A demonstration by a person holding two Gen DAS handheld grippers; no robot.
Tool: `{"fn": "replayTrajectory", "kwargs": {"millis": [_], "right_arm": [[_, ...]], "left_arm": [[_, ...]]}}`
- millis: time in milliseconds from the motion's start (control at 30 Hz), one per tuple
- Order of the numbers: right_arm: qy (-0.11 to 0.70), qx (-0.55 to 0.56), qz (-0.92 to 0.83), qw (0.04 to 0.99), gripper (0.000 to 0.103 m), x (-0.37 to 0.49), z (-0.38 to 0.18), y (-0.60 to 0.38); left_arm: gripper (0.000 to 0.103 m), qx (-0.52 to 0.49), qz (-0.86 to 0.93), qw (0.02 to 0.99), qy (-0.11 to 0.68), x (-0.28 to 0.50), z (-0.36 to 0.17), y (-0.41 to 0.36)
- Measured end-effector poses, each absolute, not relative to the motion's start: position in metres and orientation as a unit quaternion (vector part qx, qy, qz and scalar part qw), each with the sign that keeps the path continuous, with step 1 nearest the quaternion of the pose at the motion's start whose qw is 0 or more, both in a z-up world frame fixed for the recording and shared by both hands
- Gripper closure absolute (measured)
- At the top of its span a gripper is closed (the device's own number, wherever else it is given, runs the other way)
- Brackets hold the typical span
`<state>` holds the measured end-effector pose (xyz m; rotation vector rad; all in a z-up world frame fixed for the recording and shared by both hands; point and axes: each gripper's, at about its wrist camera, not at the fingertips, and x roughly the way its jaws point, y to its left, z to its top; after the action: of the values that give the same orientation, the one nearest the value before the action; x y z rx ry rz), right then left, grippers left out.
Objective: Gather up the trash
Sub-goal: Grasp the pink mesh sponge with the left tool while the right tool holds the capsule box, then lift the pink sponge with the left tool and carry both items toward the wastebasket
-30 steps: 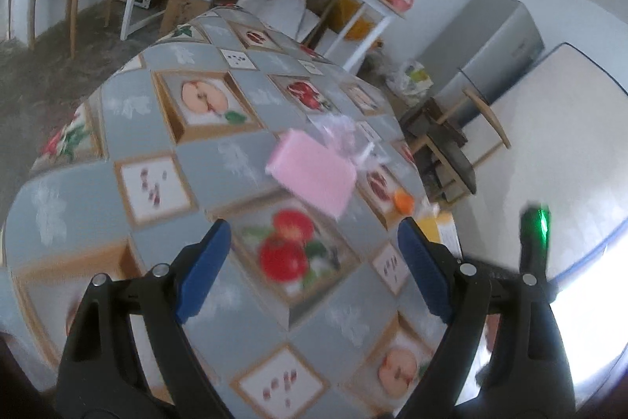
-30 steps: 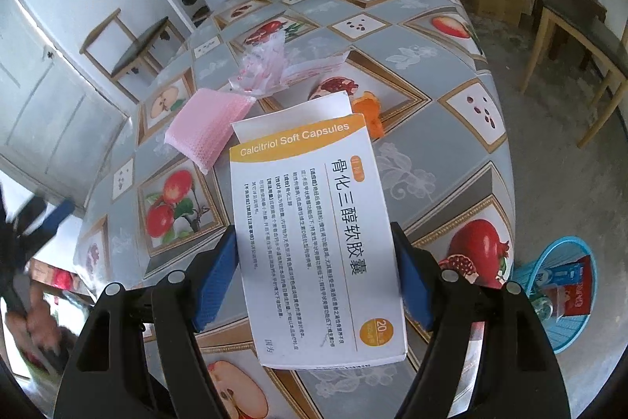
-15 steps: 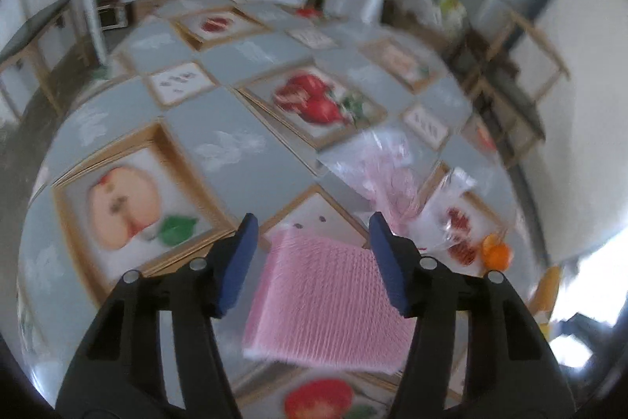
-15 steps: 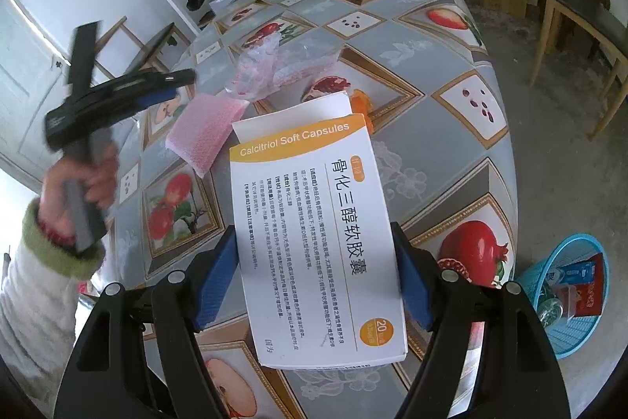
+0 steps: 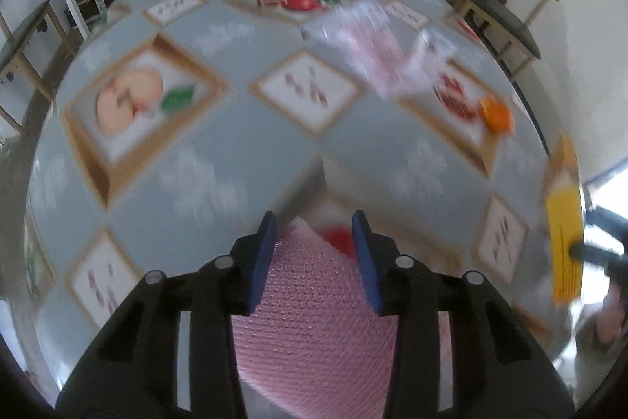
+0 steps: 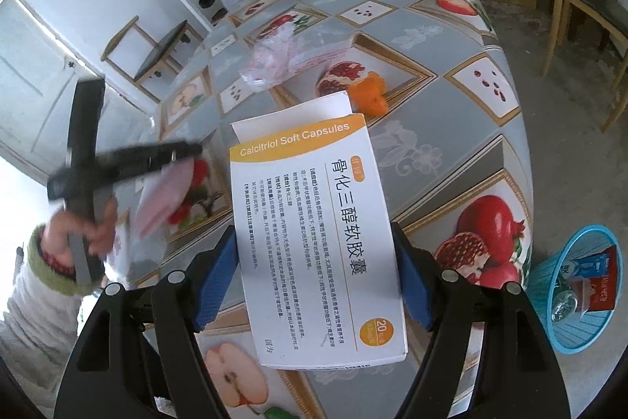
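Left gripper point(image 5: 314, 254) closing around pink foam point(image 5: 314, 321) on near table point(image 5: 235, 160), grip unconfirmed. Right gripper point(image 6: 314, 285) clamping box point(image 6: 314, 230). Next, likely: lifting both toward blue basket point(image 6: 549, 332), far right on floor.

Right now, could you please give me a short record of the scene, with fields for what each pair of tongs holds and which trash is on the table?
left tongs: jaws have just been closing, pink foam sheet between them
right tongs: shut on medicine box
on the table: orange peel, clear plastic bag
bin: blue basket on the floor, trash already inside
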<state>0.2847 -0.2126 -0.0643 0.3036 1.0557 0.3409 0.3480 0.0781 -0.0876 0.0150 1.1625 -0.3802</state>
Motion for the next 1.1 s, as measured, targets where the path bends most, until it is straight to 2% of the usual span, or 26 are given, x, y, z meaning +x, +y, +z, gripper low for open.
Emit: {"fn": "replayTrajectory", "kwargs": {"millis": [167, 200, 267, 367, 533, 700, 1000, 1100], "right_arm": [[0.493, 0.136, 0.179, 0.84, 0.031, 0.266, -0.054, -0.203], [0.491, 0.134, 0.182, 0.841, 0.031, 0.261, -0.052, -0.201], [0.488, 0.133, 0.185, 0.843, 0.031, 0.254, -0.049, -0.199], [0.485, 0.138, 0.187, 0.843, 0.031, 0.244, -0.047, -0.198], [0.482, 0.158, 0.184, 0.842, 0.031, 0.235, -0.049, -0.2], [0.476, 0.164, 0.18, 0.845, 0.031, 0.226, -0.045, -0.202], [0.472, 0.17, 0.169, 0.848, 0.031, 0.22, -0.047, -0.211], [0.473, 0.172, 0.165, 0.848, 0.031, 0.221, -0.051, -0.212]], "left_arm": [[0.063, -0.023, -0.209, 0.818, 0.536, 0.294, -0.088, 0.092], [0.058, -0.034, -0.211, 0.82, 0.53, 0.283, -0.086, 0.096], [0.033, -0.052, -0.191, 0.84, 0.505, 0.263, -0.077, 0.107], [0.022, -0.103, -0.157, 0.865, 0.466, 0.234, -0.064, 0.122], [0.018, -0.154, -0.119, 0.861, 0.47, 0.209, -0.069, 0.115], [0.017, -0.119, -0.075, 0.866, 0.48, 0.215, -0.079, 0.099], [0.017, -0.162, -0.045, 0.861, 0.48, 0.205, -0.07, 0.118], [0.013, -0.16, -0.04, 0.859, 0.484, 0.205, -0.071, 0.114]]}}
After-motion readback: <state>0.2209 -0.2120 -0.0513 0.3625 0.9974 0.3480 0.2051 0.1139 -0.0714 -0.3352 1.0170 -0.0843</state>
